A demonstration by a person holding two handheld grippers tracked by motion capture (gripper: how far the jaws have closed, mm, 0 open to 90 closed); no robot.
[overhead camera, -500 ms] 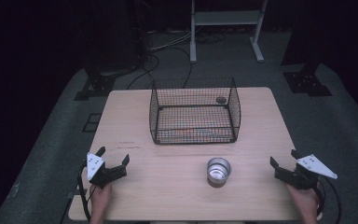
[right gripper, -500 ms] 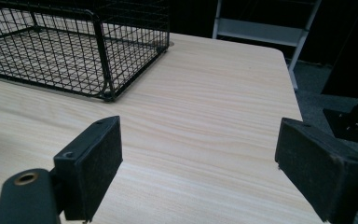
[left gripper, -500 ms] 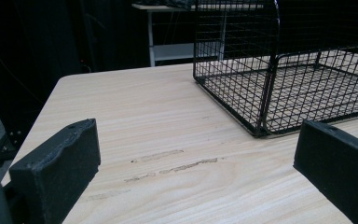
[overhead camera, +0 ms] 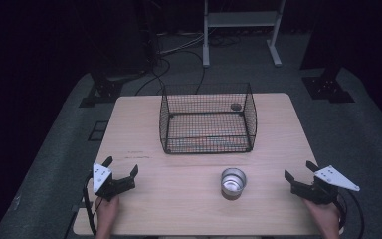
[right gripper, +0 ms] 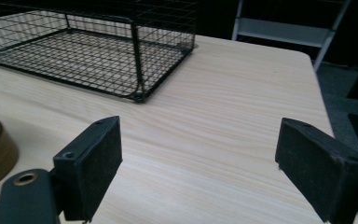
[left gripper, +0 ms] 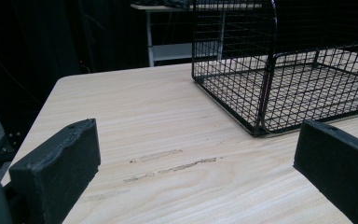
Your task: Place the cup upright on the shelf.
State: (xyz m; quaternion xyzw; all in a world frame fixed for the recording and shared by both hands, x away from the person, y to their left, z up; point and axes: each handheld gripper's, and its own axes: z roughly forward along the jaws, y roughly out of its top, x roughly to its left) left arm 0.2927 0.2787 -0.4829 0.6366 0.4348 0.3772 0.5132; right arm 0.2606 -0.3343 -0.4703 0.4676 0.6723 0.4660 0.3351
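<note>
Both grippers, left [overhead camera: 121, 175] and right [overhead camera: 298, 172], rest with jaws wide open, empty. A careless reach by the right could tip the cup [overhead camera: 233, 182] over.

Pale wood, black wire, grey metal

The table [overhead camera: 144, 134] is light, grained wood; the basket [overhead camera: 207, 119] a black grid; the cup [overhead camera: 233, 182] beside it silvery; both grippers' pads [right gripper: 100, 158] black.
</note>
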